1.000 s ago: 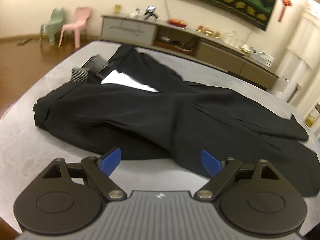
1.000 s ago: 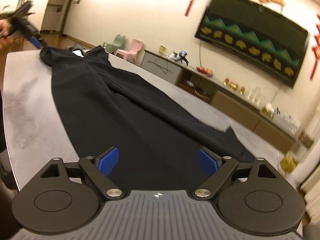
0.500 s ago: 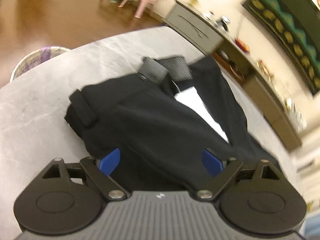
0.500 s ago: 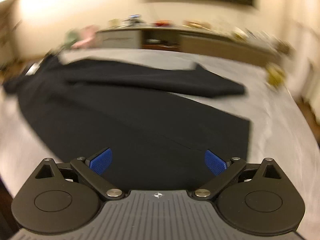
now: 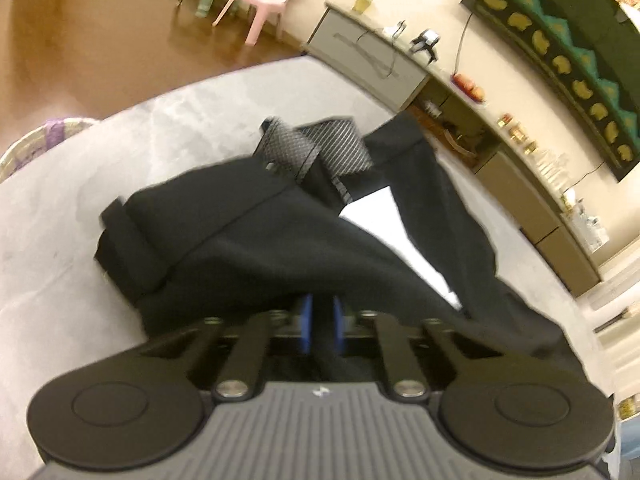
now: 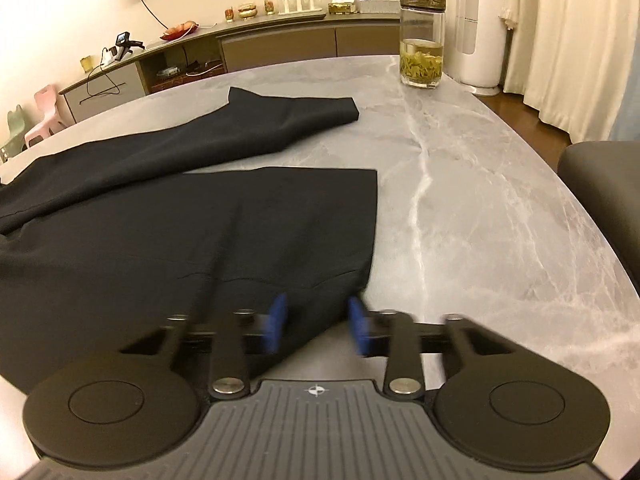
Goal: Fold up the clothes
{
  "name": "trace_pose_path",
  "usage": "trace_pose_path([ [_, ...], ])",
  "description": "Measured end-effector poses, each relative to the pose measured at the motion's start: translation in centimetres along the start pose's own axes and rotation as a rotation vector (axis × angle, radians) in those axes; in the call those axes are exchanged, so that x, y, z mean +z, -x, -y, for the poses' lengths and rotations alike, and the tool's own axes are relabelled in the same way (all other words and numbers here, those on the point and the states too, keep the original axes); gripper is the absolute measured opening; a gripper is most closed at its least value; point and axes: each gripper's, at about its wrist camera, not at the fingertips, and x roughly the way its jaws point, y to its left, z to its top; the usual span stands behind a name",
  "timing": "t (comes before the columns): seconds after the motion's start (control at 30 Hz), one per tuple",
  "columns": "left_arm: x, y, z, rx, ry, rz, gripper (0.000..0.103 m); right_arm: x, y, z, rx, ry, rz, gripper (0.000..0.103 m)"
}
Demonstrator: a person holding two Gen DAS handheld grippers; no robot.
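Black trousers (image 5: 256, 240) lie along a grey marble table (image 5: 192, 112). The waistband with grey striped lining (image 5: 316, 148) is at the far end in the left wrist view. My left gripper (image 5: 320, 322) is shut on the near edge of the trousers by the waist. In the right wrist view the two legs (image 6: 180, 224) lie spread, hems to the right. My right gripper (image 6: 318, 322) has its blue pads narrowed around the near corner of the front leg's hem (image 6: 360, 280); the image is blurred there.
A glass jar of tea (image 6: 422, 36) stands at the table's far right edge. A dark chair back (image 6: 600, 184) is at the right. A woven basket (image 5: 36, 140) sits on the floor by the left edge. A sideboard (image 6: 276, 40) runs along the wall.
Both grippers moved down to the trousers' near edge and went from wide open to closing: the left onto the waist area, the right at the hem corner.
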Motion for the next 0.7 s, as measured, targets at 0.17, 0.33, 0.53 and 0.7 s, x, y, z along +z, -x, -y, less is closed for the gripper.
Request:
trace_pose_path([
  [0.17,0.4,2.3,0.3,-0.032,-0.03,0.12,0.002,1.4,3.0,-0.4,0.055,0.018,0.235,0.004],
  [0.33,-0.6,0.1,0.0,0.035,-0.046,0.008,0.003,2.6,2.8,0.2,-0.019,-0.01,0.285,0.004],
  [0.53,-2.0,1.6,0.6,0.024,-0.096,0.009,0.014,2.8,1.4,3.1,0.11,-0.226,0.25,0.037],
  [0.7,-3.1,1.7,-0.3,-0.008,-0.043,-0.067,0.024,0.6,2.7,3.8,0.058,-0.251,0.183,0.061],
])
